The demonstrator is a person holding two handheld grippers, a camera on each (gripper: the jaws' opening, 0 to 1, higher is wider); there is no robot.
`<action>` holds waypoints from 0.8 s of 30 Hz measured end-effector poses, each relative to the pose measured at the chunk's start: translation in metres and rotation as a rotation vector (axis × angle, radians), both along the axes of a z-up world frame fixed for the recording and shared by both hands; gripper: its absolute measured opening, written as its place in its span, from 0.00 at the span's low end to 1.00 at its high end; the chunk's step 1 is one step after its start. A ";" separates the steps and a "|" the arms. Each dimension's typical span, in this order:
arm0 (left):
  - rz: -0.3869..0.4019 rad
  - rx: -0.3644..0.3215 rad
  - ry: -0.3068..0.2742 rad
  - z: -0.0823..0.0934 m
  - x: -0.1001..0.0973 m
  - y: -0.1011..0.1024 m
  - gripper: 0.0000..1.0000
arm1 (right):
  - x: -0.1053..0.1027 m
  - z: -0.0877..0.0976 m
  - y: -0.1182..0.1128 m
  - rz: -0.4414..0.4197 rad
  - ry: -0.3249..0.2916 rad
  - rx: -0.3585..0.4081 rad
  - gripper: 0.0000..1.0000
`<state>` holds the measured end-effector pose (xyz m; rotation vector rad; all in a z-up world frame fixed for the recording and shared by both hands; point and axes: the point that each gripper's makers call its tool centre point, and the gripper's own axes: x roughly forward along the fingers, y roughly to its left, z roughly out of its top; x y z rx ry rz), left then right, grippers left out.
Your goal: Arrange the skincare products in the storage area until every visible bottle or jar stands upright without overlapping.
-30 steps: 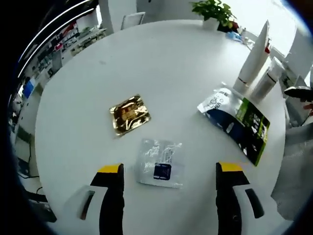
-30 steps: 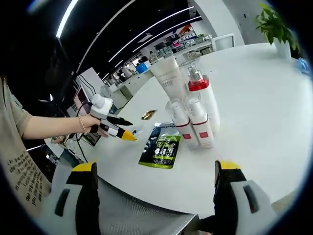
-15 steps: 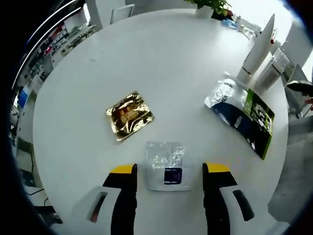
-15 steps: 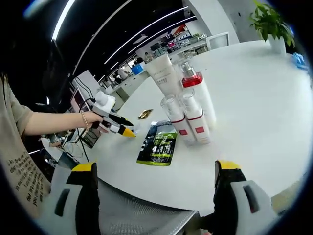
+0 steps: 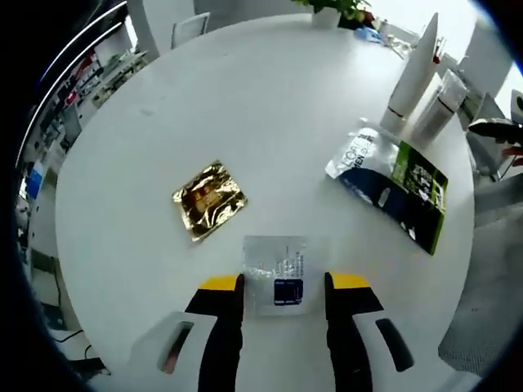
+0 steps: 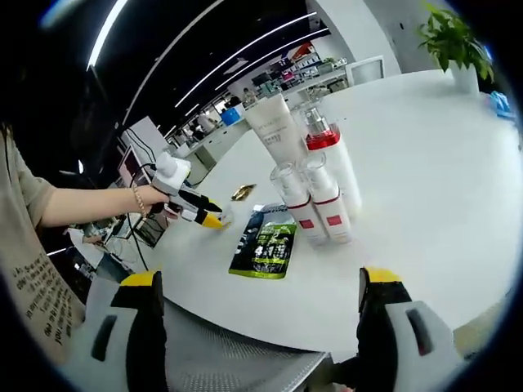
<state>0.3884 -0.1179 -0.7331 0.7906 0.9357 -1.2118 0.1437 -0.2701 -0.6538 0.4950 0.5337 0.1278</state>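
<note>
left gripper (image 5: pixel 280 283): your jaws sit low over the round white table (image 5: pixel 270 106), closed in to either side of the clear sachet (image 5: pixel 276 275). The yellow tips are right at its edges, but I can't tell if they've actually got a grip on it.
clear sachet: flat on the table, dark blue patch on it, sitting between your left tips.
gold sachet (image 5: pixel 208 199): crinkly foil, lying flat, near the clear one but apart from it.
green pouch (image 5: pixel 392 194): lying flat toward the table edge, white-blue-green print, just beside the bottles.
bottles (image 6: pixel 317 193): a tight cluster standing upright, two short ones with clear caps in front, a red-collared pump bottle and a tall white tube (image 6: pixel 274 124) behind.
right gripper (image 6: pixel 260 282): wide open, holding nothing, well back off the table edge.
your hand (image 6: pixel 149 198): seen from the right gripper view, holding the left gripper down at the table.
plant (image 6: pixel 452 41): potted, on the far side of the table.
</note>
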 end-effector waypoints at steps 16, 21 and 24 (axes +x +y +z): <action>-0.460 0.079 -0.030 0.006 -0.067 -0.003 0.36 | -0.003 0.007 0.006 -0.001 -0.026 -0.007 1.00; -0.473 0.066 -0.005 0.003 -0.078 -0.007 0.36 | -0.007 0.007 -0.001 -0.013 -0.022 -0.023 1.00; -0.498 0.068 0.000 0.001 -0.085 -0.009 0.36 | -0.008 0.007 -0.005 -0.019 -0.019 -0.029 1.00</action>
